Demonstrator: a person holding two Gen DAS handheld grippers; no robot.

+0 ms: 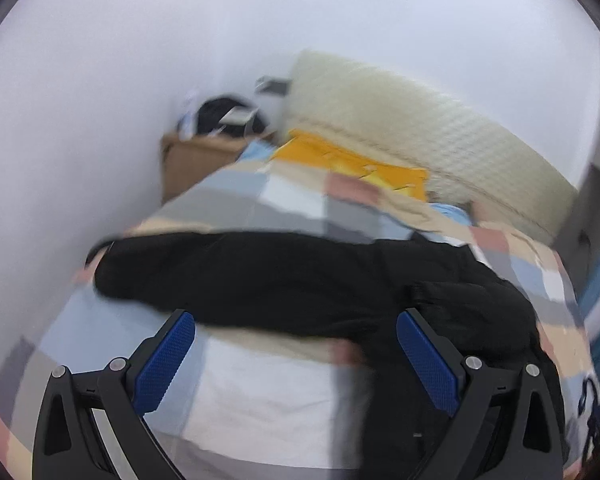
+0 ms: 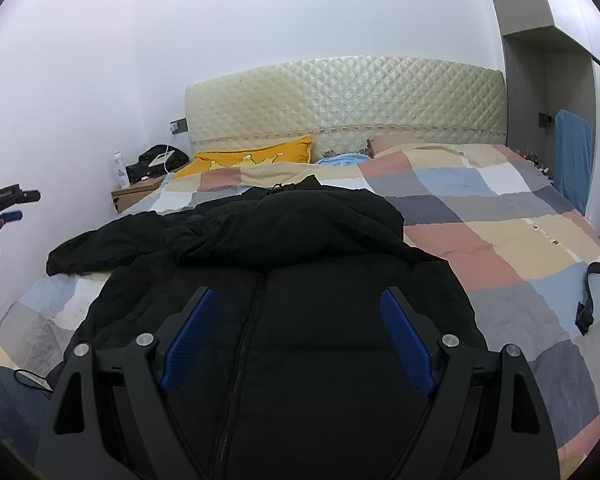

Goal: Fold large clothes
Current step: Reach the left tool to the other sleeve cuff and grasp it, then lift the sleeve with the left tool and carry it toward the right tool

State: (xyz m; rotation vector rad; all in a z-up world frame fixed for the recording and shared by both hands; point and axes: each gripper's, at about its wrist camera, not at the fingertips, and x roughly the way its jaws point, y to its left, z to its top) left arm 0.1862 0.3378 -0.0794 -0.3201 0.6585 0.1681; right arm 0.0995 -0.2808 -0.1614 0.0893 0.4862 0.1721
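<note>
A large black hooded jacket (image 2: 300, 248) lies front up on the checked bedspread (image 2: 500, 232), its zipper running toward me and one sleeve (image 2: 104, 244) stretched out to the left. My right gripper (image 2: 296, 300) is open and empty above the jacket's chest. In the blurred left wrist view the jacket (image 1: 260, 272) lies across the bed with the sleeve end at the left. My left gripper (image 1: 296, 320) is open and empty, just in front of the sleeve's near edge. The left gripper also shows at the far left of the right wrist view (image 2: 10, 212).
A yellow pillow (image 2: 256, 156) and a quilted cream headboard (image 2: 340, 96) are at the bed's far end. A cardboard box (image 2: 136, 192) with a bottle and a dark bag stands by the left wall. A black strap (image 2: 596, 292) lies on the bed's right side.
</note>
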